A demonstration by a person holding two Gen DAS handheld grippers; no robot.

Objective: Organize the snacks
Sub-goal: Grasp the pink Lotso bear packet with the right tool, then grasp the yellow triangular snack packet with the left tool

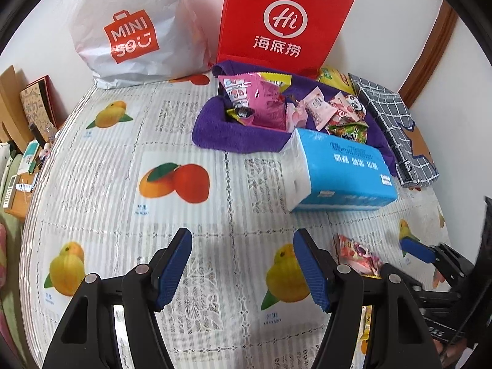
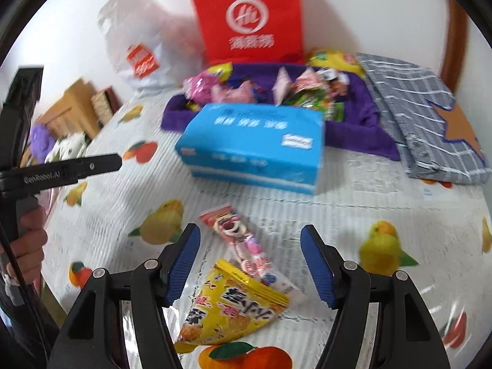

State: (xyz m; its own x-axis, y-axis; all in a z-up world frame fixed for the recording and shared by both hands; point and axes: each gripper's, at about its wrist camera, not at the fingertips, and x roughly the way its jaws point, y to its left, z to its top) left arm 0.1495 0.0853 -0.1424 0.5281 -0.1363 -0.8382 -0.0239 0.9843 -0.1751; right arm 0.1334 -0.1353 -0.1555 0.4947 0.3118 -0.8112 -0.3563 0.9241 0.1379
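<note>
Fruit-printed cloth covers the counter (image 1: pixel 172 141) against a white wall. Our right hand-held gripper (image 2: pixel 249 266) hangs about half open and holds nothing, tilted down over two loose snacks: a yellow packet (image 2: pixel 230 310) between its fingers and a pink packet (image 2: pixel 236 240) just beyond, overlapping it. Our left hand-held gripper (image 1: pixel 243 269) is likewise half open and empty, over bare cloth. We judge the pick-up step in hand; next we must lower and close on one packet. Farther off sit one blue tissue pack (image 2: pixel 252 144), one purple cloth nest (image 1: pixel 221 132) of snacks, two bags.
</note>
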